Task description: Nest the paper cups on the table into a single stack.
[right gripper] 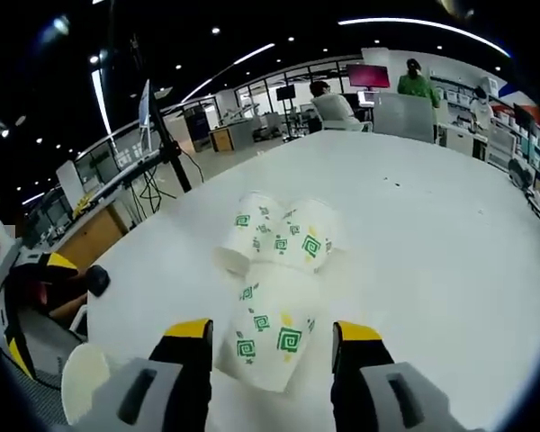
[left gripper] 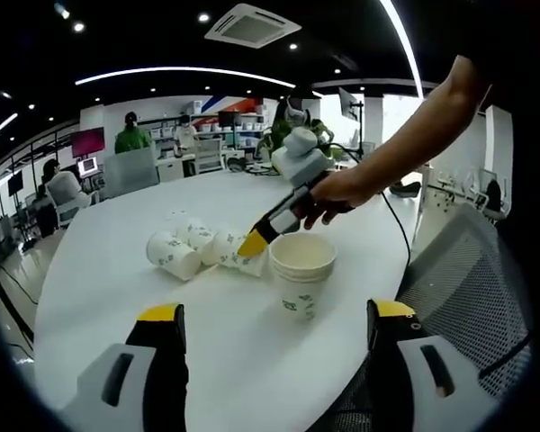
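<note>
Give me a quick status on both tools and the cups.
Left tool open, back from the upright stack. Right tool open, straddling a lying cup. More cups lie beyond it. Nothing blocking.

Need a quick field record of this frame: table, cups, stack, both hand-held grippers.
table: white round table
stack: upright nested paper cups near the table's edge
loose cups: cluster lying on their sides, green square pattern
right hand-held gripper: reaching to the loose cups; jaws open around a lying cup, not closed on it
left hand-held gripper: open, holding nothing, facing the stack
person's hand: holding the right hand-held gripper
chair: mesh chair beside the table
</note>
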A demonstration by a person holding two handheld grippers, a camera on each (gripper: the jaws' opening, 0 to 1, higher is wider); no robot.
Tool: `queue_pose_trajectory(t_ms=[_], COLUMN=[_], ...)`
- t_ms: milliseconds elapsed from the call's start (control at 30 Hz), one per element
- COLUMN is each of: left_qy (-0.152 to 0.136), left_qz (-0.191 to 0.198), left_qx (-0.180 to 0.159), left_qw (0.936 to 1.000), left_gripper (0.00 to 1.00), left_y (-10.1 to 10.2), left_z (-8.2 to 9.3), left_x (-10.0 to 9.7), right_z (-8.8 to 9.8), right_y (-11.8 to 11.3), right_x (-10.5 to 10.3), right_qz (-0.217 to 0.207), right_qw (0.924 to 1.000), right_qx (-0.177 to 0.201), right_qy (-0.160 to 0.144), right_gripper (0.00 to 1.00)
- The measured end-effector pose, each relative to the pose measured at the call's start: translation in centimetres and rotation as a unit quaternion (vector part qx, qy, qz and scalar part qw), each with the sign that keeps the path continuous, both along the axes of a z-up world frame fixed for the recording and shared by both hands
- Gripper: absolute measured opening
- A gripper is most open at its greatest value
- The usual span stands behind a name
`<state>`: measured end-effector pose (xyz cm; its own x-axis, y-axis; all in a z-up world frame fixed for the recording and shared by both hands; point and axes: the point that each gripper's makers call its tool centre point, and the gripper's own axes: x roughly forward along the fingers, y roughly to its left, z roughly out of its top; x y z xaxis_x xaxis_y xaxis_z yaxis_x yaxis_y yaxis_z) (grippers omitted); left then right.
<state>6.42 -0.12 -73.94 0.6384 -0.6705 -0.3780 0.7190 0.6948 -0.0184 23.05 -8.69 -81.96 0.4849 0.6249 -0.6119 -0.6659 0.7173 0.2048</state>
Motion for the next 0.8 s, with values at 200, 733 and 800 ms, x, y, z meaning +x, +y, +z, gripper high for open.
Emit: queue_pose_trajectory(t_ms=[200, 733, 800], left_qy=[0.000, 0.001, 0.000], left_qz=[0.007, 0.006, 0.005], left_qx=[0.000, 0.004, 0.005], left_qw=[1.0000, 1.0000, 1.0000], left_gripper=[0.80, 0.77, 0.77], left_y=[0.3, 0.5, 0.6], left_z=[0.1, -0.2, -0.2], left_x=[0.2, 0.1, 0.1], right_z=[-0.8, -1.0, -0.9], right_y=[0.0, -0.5, -0.8], right_x=[0.6, -0.1, -0.4], right_qz=[0.018, 0.034, 0.035], right_qw=[0.9989, 0.9972, 0.9971], right_qx=[-0.038, -0.060, -0.061], right_qy=[-0.023, -0.027, -0.028], right_gripper=[0.49, 0.35, 0.35])
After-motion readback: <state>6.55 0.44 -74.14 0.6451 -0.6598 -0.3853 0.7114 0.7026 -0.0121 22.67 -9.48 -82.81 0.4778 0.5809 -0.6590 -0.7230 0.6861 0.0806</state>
